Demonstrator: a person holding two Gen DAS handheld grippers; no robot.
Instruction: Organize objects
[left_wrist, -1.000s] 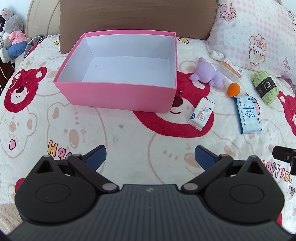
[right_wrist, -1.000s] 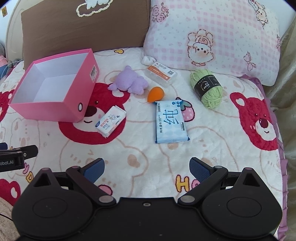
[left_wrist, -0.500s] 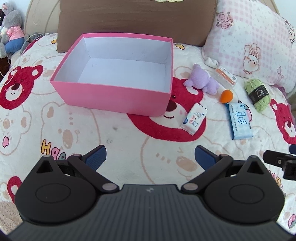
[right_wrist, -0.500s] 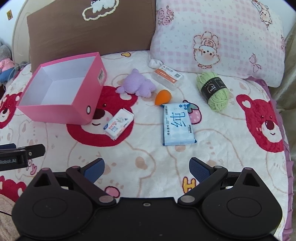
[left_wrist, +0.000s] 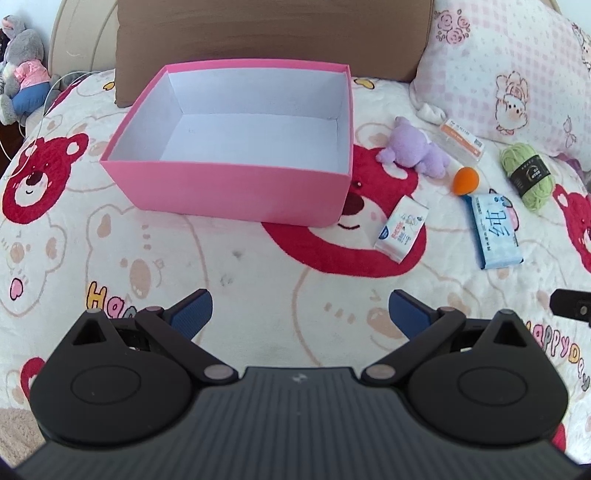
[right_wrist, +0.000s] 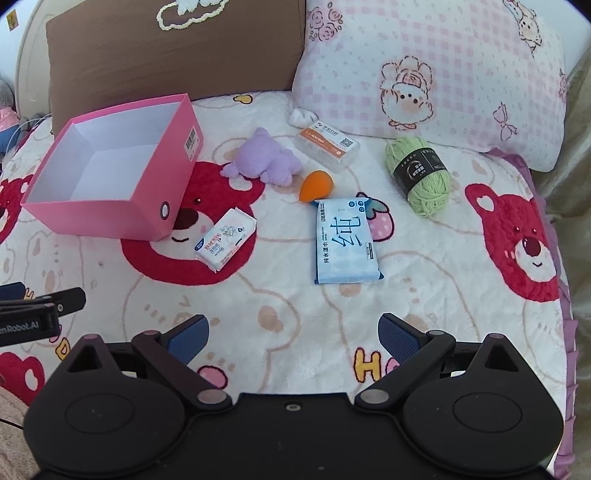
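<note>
A bed covered by a bear-print blanket; the right gripper hovers low in front, blue-padded jaws spread wide, holding nothing; beyond lie a blue wet-wipes pack, an orange sponge, a purple plush, green yarn, and an empty pink box at left.
</note>
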